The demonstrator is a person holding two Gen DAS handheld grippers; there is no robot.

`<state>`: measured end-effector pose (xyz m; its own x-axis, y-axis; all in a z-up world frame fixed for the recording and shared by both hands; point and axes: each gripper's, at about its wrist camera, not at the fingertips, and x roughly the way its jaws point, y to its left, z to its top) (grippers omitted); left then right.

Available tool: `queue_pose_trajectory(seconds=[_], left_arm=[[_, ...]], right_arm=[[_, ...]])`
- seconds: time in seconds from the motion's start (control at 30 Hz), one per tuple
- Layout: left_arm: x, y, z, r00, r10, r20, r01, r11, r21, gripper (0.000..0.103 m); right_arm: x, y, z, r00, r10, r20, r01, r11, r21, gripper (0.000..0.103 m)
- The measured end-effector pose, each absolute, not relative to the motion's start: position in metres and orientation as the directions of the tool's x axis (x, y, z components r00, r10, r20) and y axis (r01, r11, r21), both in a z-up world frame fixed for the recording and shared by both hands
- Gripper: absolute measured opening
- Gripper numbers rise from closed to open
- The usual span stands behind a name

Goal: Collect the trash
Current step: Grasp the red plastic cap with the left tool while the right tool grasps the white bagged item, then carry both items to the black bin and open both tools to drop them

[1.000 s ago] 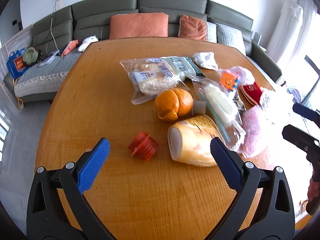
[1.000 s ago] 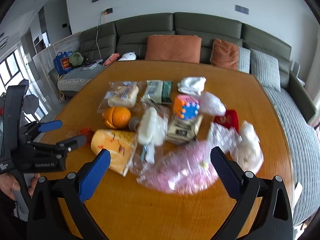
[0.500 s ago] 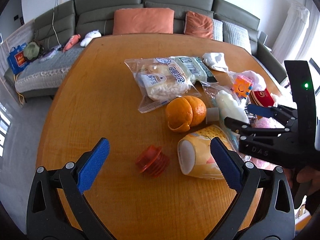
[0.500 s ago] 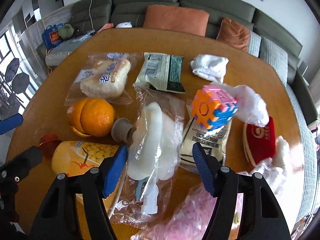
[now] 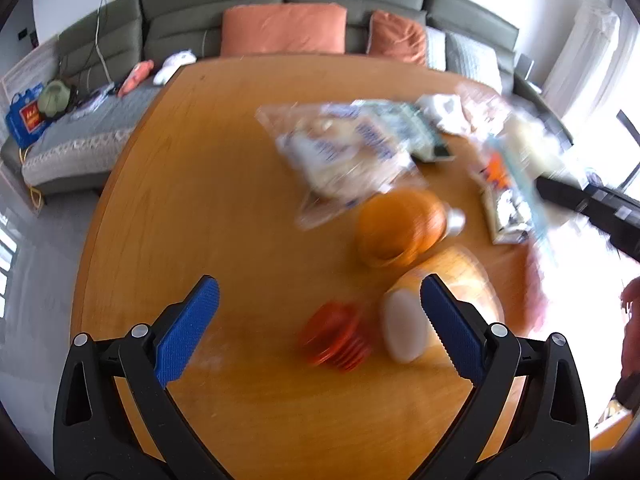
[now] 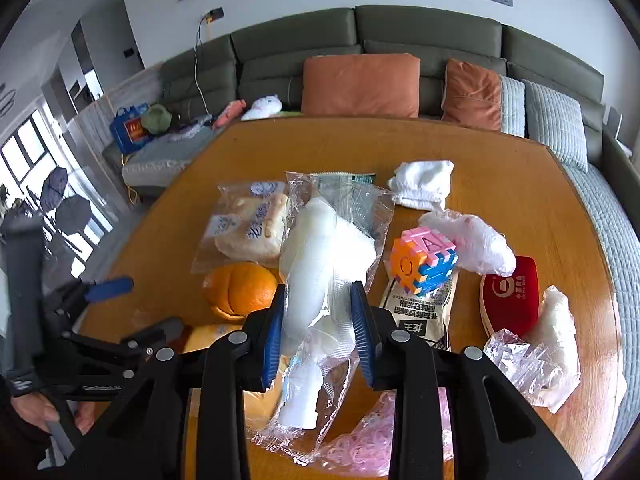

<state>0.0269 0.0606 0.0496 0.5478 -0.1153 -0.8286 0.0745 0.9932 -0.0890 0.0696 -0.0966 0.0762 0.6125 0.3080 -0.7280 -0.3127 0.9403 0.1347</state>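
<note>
My right gripper (image 6: 318, 328) is shut on a clear plastic bag holding a white object (image 6: 320, 256) and lifts it above the round wooden table (image 6: 520, 184). My left gripper (image 5: 316, 328) is open and empty, low over the table, with a red ribbed cap (image 5: 336, 336) and a yellow snack packet (image 5: 436, 304) between and just ahead of its fingers. An orange peel (image 6: 240, 288) lies behind them. The left wrist view is blurred.
On the table lie a bagged bread roll (image 6: 248, 228), a white sock (image 6: 420, 184), a coloured puzzle cube (image 6: 424, 260), a black-and-white sachet (image 6: 420, 312), a red case (image 6: 508, 292), crumpled clear plastic (image 6: 532, 360) and pink bands (image 6: 360, 444). A green sofa (image 6: 400, 40) stands behind.
My right gripper has closed on the clear bag with the white object and lifted it off the table. My left gripper has shifted left and nearer the red cap.
</note>
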Motion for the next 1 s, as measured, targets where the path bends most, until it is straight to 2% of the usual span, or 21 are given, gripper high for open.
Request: queue_pose_trajectory(seconds=[0.03, 0.1, 0.23, 0.33, 0.57, 0.77, 1.0], left_arm=[[0.027, 0.065, 0.044, 0.536, -0.104, -0.838, 0.065, 0.994, -0.082, 0.097], [0.028, 0.067, 0.036, 0.523, -0.097, -0.847, 0.059, 0.995, -0.078, 0.090], [0.033, 0.054, 0.020, 0.489, -0.102, -0.866, 0.103, 0.993, -0.059, 0.058], [0.030, 0.041, 0.012, 0.489, -0.103, -0.866, 0.160, 0.987, -0.027, 0.044], [0.017, 0.049, 0.015, 0.510, -0.145, -0.848, 0.185, 0.981, -0.056, 0.043], [-0.005, 0.078, 0.043, 0.568, -0.162, -0.807, 0.159, 0.984, -0.085, 0.043], [-0.044, 0.158, 0.067, 0.629, -0.098, -0.771, 0.020, 0.994, -0.110, 0.043]], right_arm=[[0.069, -0.096, 0.077, 0.615, 0.311, -0.725, -0.311, 0.940, 0.139, 0.033], [0.068, -0.092, 0.078, 0.612, 0.324, -0.722, -0.318, 0.936, 0.152, 0.033], [0.065, -0.085, 0.082, 0.617, 0.318, -0.720, -0.322, 0.937, 0.139, 0.034], [0.062, -0.084, 0.085, 0.620, 0.312, -0.720, -0.323, 0.938, 0.129, 0.034], [0.051, -0.078, 0.091, 0.630, 0.312, -0.711, -0.324, 0.938, 0.124, 0.034], [0.039, -0.047, 0.102, 0.630, 0.342, -0.698, -0.376, 0.920, 0.111, 0.034], [0.025, 0.041, 0.106, 0.575, 0.438, -0.691, -0.508, 0.853, 0.119, 0.034]])
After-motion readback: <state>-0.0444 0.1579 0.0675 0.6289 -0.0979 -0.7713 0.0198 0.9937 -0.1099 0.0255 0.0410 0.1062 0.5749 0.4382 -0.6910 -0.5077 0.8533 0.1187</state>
